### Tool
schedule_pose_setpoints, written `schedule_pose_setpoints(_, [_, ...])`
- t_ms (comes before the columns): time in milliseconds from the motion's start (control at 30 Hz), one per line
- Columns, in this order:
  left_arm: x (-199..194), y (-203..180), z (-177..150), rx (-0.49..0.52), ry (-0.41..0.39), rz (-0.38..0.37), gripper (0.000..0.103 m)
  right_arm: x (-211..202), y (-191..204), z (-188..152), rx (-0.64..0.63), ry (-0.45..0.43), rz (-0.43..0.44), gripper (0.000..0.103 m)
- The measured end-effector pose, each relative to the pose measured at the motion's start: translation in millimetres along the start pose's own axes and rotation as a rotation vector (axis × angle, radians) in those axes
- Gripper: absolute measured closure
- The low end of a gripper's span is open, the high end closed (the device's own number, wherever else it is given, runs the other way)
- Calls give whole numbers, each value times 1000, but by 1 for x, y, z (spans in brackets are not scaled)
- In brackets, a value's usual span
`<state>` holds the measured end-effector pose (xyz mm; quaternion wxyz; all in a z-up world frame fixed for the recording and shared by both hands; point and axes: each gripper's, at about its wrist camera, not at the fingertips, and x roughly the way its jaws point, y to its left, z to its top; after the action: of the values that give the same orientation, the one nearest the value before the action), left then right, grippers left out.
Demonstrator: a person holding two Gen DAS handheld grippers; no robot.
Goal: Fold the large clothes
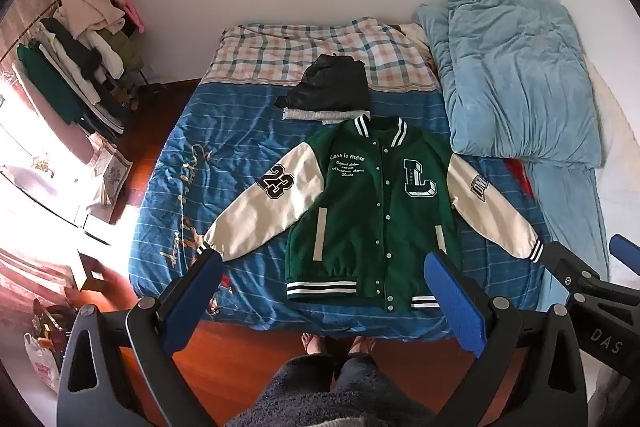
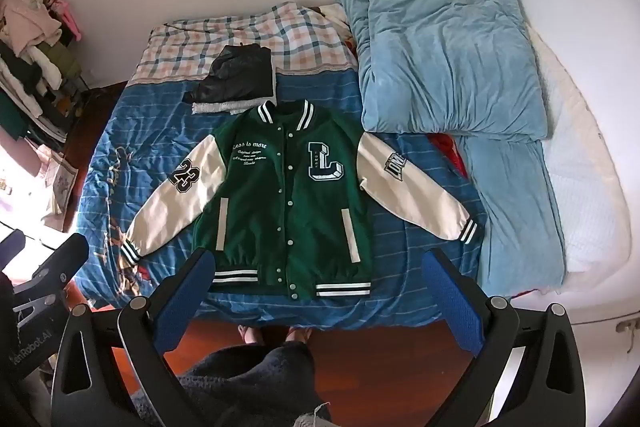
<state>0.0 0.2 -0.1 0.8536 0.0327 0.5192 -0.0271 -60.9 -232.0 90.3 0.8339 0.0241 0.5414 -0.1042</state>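
A green varsity jacket [image 1: 372, 203] with cream sleeves lies flat, front up and buttoned, on the blue striped bedspread [image 1: 240, 131]; both sleeves spread outward. It also shows in the right wrist view [image 2: 284, 195]. My left gripper [image 1: 324, 291] is open and empty, held above the bed's near edge over the jacket's hem. My right gripper [image 2: 316, 291] is open and empty, also above the hem. The right gripper's body [image 1: 580, 279] shows at the right of the left wrist view.
A folded black garment [image 1: 332, 91] lies past the jacket's collar. A light blue duvet [image 1: 516, 83] is heaped at the right. A loaded clothes rack [image 1: 80, 59] stands at the left. The person's feet [image 1: 336, 343] stand on the wooden floor by the bed.
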Motion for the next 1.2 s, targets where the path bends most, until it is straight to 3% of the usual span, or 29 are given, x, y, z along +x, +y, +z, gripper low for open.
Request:
schedule_pose_setpoints(767, [0,-2,1,-2,-3,5,0,-1,1,8,-2,-2,-10,0])
schedule_pose_setpoints(1133, [-2,-9,34,4,-3,6,0,3,1,11,0,-2,-12,0])
schedule_pose_setpoints(1200, [-3,-4,18,-5,-4,4,0,3,1,11,-2,-3,-13,0])
